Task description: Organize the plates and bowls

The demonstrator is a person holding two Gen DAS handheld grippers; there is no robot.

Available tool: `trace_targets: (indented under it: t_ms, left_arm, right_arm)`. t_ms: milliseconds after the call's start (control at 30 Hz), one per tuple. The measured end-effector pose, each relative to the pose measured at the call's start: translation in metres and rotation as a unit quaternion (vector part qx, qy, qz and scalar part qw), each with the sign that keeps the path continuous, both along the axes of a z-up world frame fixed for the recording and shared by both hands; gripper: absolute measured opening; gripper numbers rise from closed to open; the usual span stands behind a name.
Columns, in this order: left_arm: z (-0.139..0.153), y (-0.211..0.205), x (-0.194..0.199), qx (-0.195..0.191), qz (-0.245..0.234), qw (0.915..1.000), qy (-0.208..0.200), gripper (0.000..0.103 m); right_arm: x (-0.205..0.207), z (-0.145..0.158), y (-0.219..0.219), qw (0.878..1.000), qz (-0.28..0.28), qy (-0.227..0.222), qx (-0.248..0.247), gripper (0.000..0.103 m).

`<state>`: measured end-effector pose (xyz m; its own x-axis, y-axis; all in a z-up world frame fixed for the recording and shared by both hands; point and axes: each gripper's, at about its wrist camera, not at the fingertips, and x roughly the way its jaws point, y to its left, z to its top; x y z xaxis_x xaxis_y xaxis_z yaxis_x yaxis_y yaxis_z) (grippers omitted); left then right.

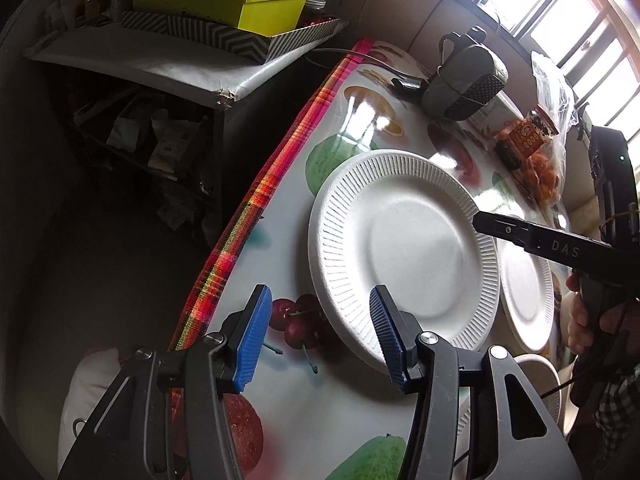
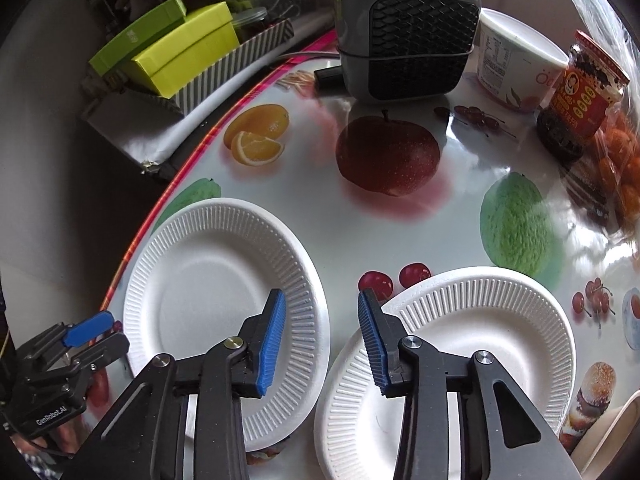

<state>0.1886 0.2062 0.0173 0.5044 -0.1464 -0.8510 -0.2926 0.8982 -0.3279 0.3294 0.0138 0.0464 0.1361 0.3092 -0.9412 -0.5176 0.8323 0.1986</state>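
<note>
On the fruit-printed tabletop (image 2: 312,200), two white ribbed paper plates lie close together: the left plate (image 2: 208,296) sits just inside the plaid-trimmed edge (image 1: 256,200), the right plate (image 2: 480,340) beside it, with bare room beyond them up to a grey fan heater (image 2: 408,32). The left tongs (image 1: 316,336) point steeply down over the left plate's near rim, spread, one blue pad above the plate and the other over the printed cherries, pinching nothing. The right tongs (image 2: 322,340) also tilt down, half spread, straddling the gap between the plates; whether a pad touches a rim is unclear. A white tub (image 2: 516,64), a sauce jar (image 2: 580,96) and a bag of oranges (image 2: 624,168) crowd the far right.
</note>
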Motion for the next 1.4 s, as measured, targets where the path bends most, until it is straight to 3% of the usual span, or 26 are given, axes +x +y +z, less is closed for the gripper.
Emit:
trace_targets:
  t_ms: [300, 600, 1033, 1400]
  left_arm:
    - [-0.002, -0.001, 0.002, -0.019, 0.001, 0.9998, 0.001, 0.04]
    - [-0.002, -0.007, 0.006, -0.016, -0.008, 0.9998, 0.004, 0.024]
    - [0.001, -0.006, 0.002, -0.009, 0.001, 1.0, 0.004, 0.023]
    - [0.022, -0.005, -0.011, 0.001, 0.002, 0.9999, -0.015, 0.023]
  right_arm:
    - [-0.001, -0.006, 0.0, 1.0, 0.006, 0.014, 0.005, 0.018]
    - [-0.001, -0.005, 0.0, 1.0, 0.007, 0.017, 0.012, 0.017]
    - [-0.006, 0.001, -0.006, 0.999, 0.003, 0.024, 0.03, 0.017]
    - [-0.016, 0.022, -0.013, 0.998, 0.001, 0.018, 0.056, 0.017]
